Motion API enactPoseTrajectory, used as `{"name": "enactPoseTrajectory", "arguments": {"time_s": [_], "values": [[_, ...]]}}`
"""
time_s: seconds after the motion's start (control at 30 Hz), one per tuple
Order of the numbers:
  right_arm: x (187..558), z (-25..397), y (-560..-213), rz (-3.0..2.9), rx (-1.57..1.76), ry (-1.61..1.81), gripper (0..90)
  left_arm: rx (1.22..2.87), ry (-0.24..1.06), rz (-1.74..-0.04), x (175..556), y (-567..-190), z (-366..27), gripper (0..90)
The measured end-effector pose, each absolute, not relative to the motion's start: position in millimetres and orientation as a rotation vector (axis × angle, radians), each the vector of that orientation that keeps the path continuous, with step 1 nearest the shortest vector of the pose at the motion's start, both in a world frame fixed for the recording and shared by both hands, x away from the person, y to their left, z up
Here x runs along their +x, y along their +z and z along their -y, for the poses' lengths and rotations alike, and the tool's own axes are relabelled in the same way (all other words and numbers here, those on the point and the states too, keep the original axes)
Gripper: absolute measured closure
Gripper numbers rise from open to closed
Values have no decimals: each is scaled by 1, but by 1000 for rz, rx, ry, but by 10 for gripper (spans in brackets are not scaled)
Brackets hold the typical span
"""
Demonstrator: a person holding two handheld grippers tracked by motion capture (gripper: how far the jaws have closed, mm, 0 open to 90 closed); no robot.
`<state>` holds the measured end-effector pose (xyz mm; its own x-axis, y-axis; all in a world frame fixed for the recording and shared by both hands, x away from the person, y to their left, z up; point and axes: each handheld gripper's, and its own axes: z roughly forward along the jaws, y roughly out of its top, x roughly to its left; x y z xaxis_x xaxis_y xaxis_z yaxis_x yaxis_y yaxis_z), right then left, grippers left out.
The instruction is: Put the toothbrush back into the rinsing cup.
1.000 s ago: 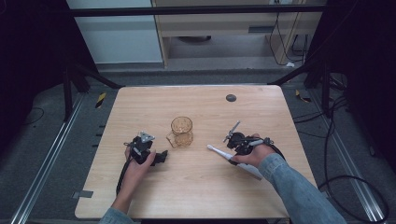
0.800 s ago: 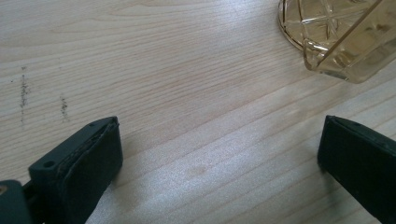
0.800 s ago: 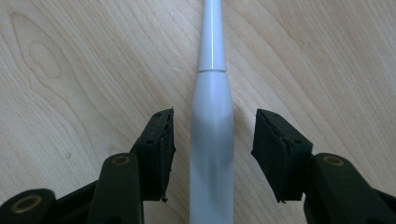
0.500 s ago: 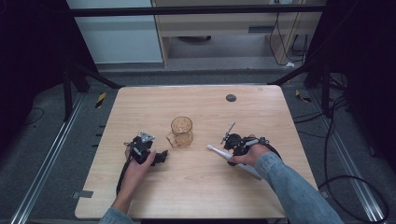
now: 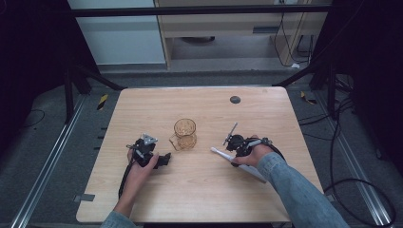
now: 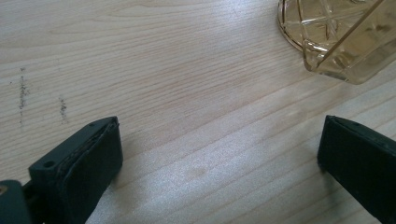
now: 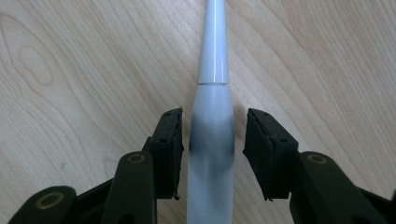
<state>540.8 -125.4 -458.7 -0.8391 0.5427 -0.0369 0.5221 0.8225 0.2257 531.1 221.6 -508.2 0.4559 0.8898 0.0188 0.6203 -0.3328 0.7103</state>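
the white toothbrush (image 7: pixel 211 116) lies flat on the desk (image 5: pixel 199 194), right of the amber glass mug (image 5: pixel 184 134). right tool (image 7: pixel 212 140) straddles its handle, jaws spread: centre it, then squeeze squarely. left tool (image 6: pixel 219 154) is spread, empty.

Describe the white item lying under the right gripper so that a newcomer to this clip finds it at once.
On the wooden table, look right of the amber glass mug at the centre. There the right gripper straddles a slim white toothbrush-like handle, jaws open either side of it. It is the table's one long white thing, tapering to a narrow neck.
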Motion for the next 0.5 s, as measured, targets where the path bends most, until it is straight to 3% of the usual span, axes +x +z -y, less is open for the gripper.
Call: {"name": "enactPoseTrajectory", "arguments": {"time_s": [0.33, 0.5], "values": [[541, 124, -465, -2933, 850, 275, 598, 2071, 546, -1254, 531, -508, -221, 0], [544, 124, -466, -2939, 853, 270, 663, 2072, 545, -1253, 531, -508, -221, 0]]}}
